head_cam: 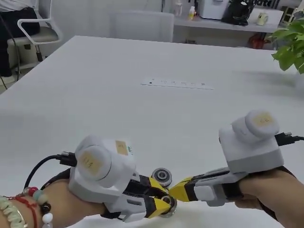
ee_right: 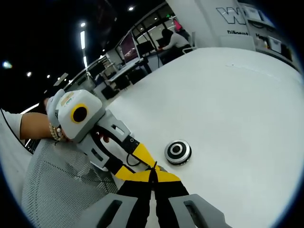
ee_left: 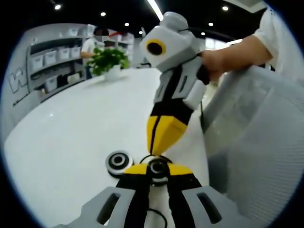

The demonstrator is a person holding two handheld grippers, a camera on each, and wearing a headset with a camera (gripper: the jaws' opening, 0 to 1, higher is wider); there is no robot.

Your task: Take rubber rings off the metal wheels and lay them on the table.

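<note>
My left gripper [head_cam: 166, 204] [ee_left: 158, 170] is shut on a small metal wheel [ee_left: 158, 168] [head_cam: 170, 208], holding it just above the white table's [head_cam: 142, 118] near edge. My right gripper [head_cam: 175, 191] [ee_right: 153, 172] comes in from the right with its yellow jaws shut. It pinches a thin black rubber ring [ee_left: 152, 156] at the rim of that held wheel. A second wheel [head_cam: 162, 175] [ee_left: 118, 162] [ee_right: 178, 152], still wearing its black ring, lies flat on the table just beyond both grippers.
A recessed power strip [head_cam: 176, 84] sits mid-table. A green plant [head_cam: 290, 47] stands at the far right edge, and a chair [head_cam: 38, 28] at the far left. A mesh chair back [ee_left: 256, 142] is close behind the grippers.
</note>
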